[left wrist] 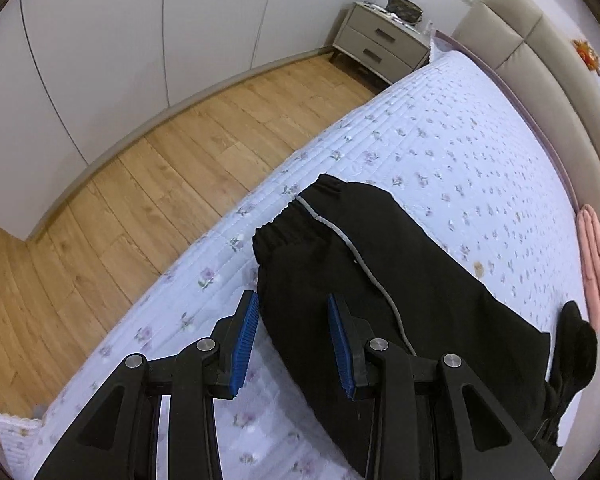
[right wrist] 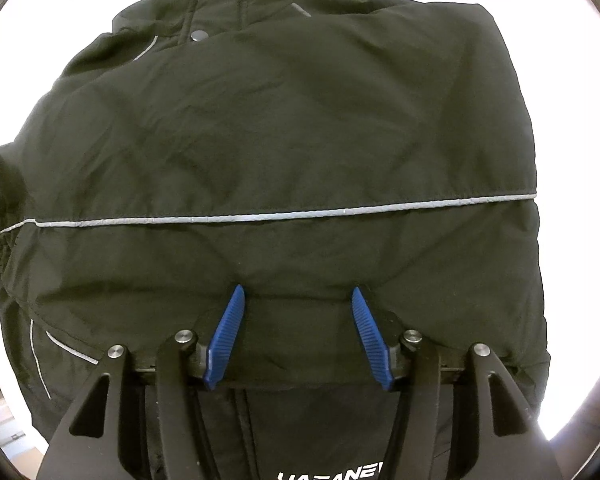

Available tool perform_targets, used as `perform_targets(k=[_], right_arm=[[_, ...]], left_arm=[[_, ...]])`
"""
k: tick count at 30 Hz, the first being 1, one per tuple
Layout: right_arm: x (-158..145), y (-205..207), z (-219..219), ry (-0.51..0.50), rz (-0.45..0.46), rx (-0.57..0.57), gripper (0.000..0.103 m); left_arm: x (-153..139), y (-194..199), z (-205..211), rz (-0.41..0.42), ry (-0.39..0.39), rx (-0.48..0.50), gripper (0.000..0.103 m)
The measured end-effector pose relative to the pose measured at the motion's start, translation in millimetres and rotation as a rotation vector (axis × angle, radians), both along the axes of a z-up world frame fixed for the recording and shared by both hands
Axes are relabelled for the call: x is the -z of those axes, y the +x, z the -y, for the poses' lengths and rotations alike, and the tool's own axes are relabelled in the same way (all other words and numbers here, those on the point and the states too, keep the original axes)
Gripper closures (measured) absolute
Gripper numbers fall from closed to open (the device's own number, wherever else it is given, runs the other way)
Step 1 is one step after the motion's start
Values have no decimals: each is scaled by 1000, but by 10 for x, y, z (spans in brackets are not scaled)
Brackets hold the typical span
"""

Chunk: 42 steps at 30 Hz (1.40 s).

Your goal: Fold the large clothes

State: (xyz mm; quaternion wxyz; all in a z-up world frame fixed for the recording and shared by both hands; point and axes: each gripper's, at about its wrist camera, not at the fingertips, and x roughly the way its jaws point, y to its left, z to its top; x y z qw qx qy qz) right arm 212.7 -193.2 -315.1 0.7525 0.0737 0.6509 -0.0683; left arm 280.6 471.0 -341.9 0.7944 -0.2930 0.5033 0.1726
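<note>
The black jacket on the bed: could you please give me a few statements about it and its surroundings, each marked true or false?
1. The black jacket lies on a floral bedspread. True.
2. The left gripper is clamped on a sleeve cuff. False: its jaws stand apart above the jacket, with nothing pinched.
3. A grey reflective stripe runs across the jacket. True.
4. The jacket's placket shows a row of white buttons. False: two dark snap buttons show there.
5. A nightstand with two drawers stands beside the bed. True.
6. The right gripper points at the wooden floor. False: it points down at the jacket, its jaws opening.
</note>
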Motion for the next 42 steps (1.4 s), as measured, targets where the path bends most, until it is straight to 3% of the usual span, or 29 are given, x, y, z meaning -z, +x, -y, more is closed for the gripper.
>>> perform_targets(k=[7, 8, 9, 11, 19, 26, 30, 42], right_arm=[[6, 9, -74, -13, 1, -11, 42], [6, 9, -82, -14, 3, -11, 42], [5, 7, -92, -15, 5, -12, 42], [5, 7, -105, -15, 9, -12, 42], [20, -8, -113, -11, 13, -31, 42], [17, -19, -90, 4, 19, -67, 41], [12, -30, -71, 4, 34, -106, 41], [-198, -144, 192, 96, 55, -196, 41]], left_arm=[[149, 77, -34, 9, -35, 3, 65], [144, 78, -20, 15, -27, 9, 70], [130, 78, 2, 16, -6, 15, 82], [77, 50, 33, 30, 20, 24, 90], [-477, -187, 406, 96, 206, 98, 95], [-1199, -543, 1233, 207, 363, 235, 96], [-1486, -738, 1975, 253, 498, 353, 96], [-1867, -1180, 3755, 376, 505, 578, 98]])
